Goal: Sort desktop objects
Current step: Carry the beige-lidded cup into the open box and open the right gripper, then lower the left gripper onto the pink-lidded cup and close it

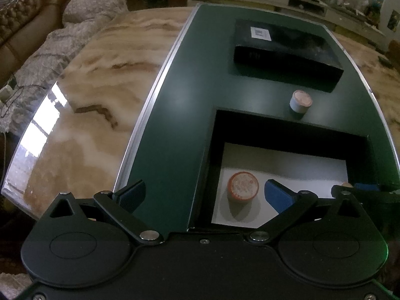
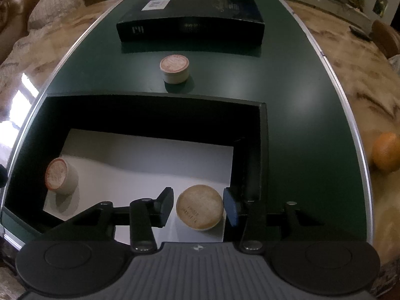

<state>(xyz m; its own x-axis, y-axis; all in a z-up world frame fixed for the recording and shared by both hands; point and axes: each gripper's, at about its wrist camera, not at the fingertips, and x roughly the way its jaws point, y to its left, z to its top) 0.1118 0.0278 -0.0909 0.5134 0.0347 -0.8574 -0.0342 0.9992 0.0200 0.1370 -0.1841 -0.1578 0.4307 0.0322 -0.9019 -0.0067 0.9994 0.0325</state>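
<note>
An open black box with a white floor (image 1: 287, 165) (image 2: 150, 155) sits on a green mat (image 1: 180, 105) (image 2: 312, 125). One small round cup with an orange lid (image 1: 243, 186) (image 2: 60, 176) stands inside it at the left. A second cup (image 2: 200, 207), tilted bottom-up, sits between the fingers of my right gripper (image 2: 198, 206) over the box floor; the jaws stand slightly apart from it. A third cup (image 1: 300, 101) (image 2: 174, 68) stands on the mat beyond the box. My left gripper (image 1: 202, 196) is open and empty over the box's left wall.
A closed black box with a white label (image 1: 287, 52) (image 2: 192, 22) lies at the mat's far end. An orange (image 2: 386, 151) rests on the marble table (image 1: 95, 105) right of the mat. A sofa with a blanket (image 1: 50, 37) stands at the left.
</note>
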